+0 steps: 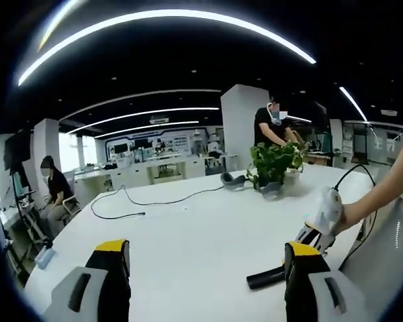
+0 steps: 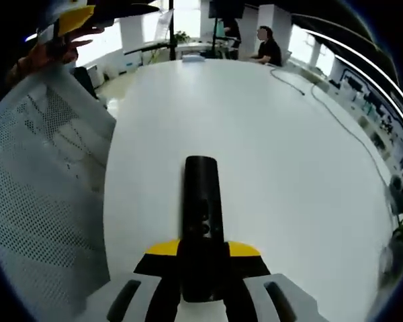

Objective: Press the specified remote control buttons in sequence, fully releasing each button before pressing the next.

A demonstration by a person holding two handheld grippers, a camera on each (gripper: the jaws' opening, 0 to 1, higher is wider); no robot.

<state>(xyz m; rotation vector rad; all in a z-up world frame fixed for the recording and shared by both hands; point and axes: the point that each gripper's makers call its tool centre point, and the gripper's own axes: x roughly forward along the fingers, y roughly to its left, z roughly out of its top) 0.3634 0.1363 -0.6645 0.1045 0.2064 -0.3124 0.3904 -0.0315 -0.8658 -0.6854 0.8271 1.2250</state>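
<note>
A long black remote [image 2: 201, 215] with small buttons lies lengthwise between the yellow-tipped jaws of my right gripper [image 2: 203, 251], which is shut on its near end above the white table [image 2: 289, 168]. In the left gripper view that remote's [image 1: 265, 277] far end pokes out from the right gripper [image 1: 319, 231], held by a person's hand [image 1: 352, 215] at the right. My left gripper [image 1: 205, 261] stands wide open over the table with nothing between its jaws. It also shows at the upper left of the right gripper view as the left gripper [image 2: 74, 19].
A potted green plant [image 1: 275, 164], a grey device [image 1: 232, 180] and a black cable [image 1: 141, 201] lie at the table's far side. White mesh fabric [image 2: 40, 188] covers the left. One person sits at the left [image 1: 54, 188], another stands behind the plant [image 1: 269, 124].
</note>
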